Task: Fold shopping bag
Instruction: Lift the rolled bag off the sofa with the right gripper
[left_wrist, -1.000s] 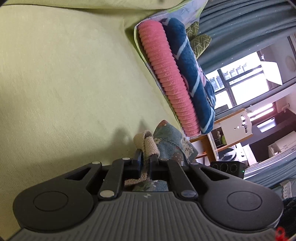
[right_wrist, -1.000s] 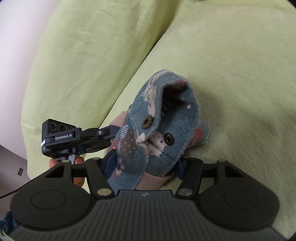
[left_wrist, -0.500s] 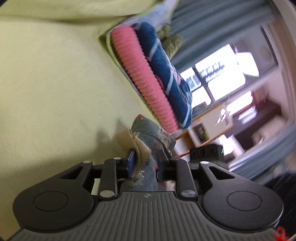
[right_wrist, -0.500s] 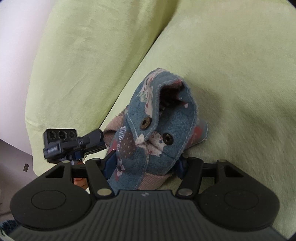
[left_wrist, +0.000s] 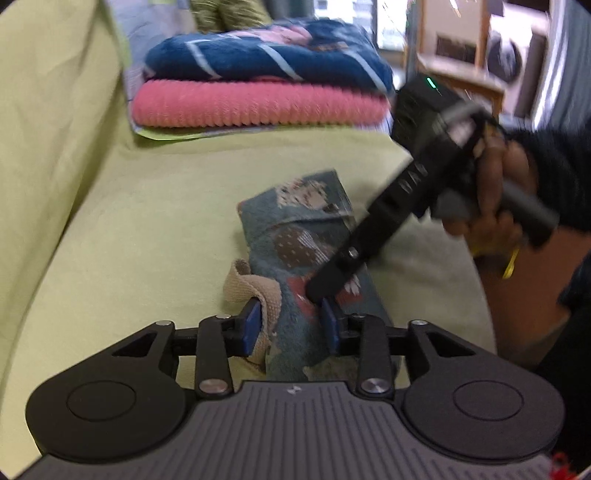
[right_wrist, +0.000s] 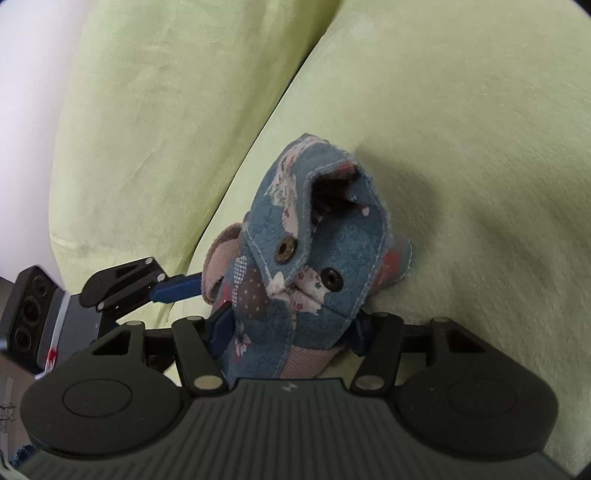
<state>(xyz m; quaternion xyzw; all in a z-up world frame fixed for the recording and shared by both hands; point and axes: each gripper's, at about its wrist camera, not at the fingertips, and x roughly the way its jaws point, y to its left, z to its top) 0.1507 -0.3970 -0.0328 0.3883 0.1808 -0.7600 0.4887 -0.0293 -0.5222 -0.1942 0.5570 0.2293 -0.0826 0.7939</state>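
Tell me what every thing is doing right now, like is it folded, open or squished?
shopping bag: folded into a small bundle, on the sofa, its two snaps unfastened.
bag handle: looped out at the bundle's side.
left hand-held gripper: shut on the shopping bag.
right hand-held gripper: shut on the shopping bag.
blankets: folded, stacked, blue on pink.

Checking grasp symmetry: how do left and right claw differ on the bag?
Left claw clamps the folded bag together with its beige strap; right claw clamps the snap-button end, no strap. Left spans a narrower bundle, right a wider one. Both are shut on the bag.
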